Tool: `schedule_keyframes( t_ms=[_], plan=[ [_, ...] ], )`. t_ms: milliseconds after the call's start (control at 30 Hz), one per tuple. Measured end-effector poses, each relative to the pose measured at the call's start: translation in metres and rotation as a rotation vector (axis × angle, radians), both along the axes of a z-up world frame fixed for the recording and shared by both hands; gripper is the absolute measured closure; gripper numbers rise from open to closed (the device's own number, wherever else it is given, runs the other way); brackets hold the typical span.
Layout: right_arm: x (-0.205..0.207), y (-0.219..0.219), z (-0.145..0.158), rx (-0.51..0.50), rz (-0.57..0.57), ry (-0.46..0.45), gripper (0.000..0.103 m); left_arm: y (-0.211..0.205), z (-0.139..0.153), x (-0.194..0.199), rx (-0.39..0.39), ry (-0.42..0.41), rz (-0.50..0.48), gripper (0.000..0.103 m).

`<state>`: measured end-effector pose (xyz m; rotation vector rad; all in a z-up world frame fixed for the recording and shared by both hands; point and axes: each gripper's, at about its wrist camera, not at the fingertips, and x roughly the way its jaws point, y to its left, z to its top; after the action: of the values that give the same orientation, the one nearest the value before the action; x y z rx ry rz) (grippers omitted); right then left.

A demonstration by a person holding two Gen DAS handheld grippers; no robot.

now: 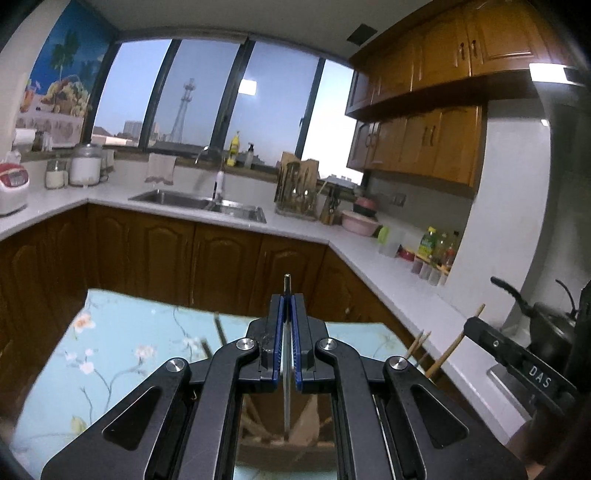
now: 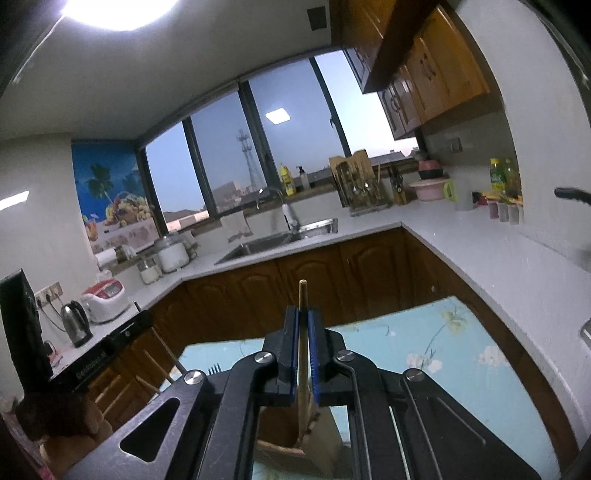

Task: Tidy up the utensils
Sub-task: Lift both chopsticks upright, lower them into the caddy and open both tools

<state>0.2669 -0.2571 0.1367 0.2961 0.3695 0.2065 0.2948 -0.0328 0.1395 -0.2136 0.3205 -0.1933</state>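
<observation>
left gripper (image 1: pixel 287 295) fingers clamped on a thin metal utensil (image 1: pixel 286 354). right gripper (image 2: pixel 303 314) fingers clamped on a wooden chopstick (image 2: pixel 303 332). both hover above the floral-clothed table (image 1: pixel 110 332).

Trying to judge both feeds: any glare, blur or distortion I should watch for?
Left wrist view: fisheye bends the window frames; dim, the tablecloth slightly soft. Right wrist view: the ceiling light blows out top left; counter edge curves.
</observation>
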Motion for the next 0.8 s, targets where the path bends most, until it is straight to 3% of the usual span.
schedule_keyframes(
  t_ms=[200,367,733,800],
  plan=[
    [0.002,0.003,-0.028,0.013,0.008,0.063,0.098,-0.002,-0.025,0.000,0.009,0.063,-0.006,0.099],
    [0.000,0.003,-0.030,0.008,0.008,0.067,0.098,-0.003,-0.037,0.000,0.025,0.095,-0.013,0.099],
    [0.003,0.005,-0.032,0.016,0.011,0.087,0.097,0.000,-0.034,0.002,0.027,0.128,-0.020,0.099],
    [0.005,0.003,-0.034,0.028,0.015,0.101,0.093,0.001,-0.033,0.004,0.021,0.138,-0.020,0.099]
  ],
)
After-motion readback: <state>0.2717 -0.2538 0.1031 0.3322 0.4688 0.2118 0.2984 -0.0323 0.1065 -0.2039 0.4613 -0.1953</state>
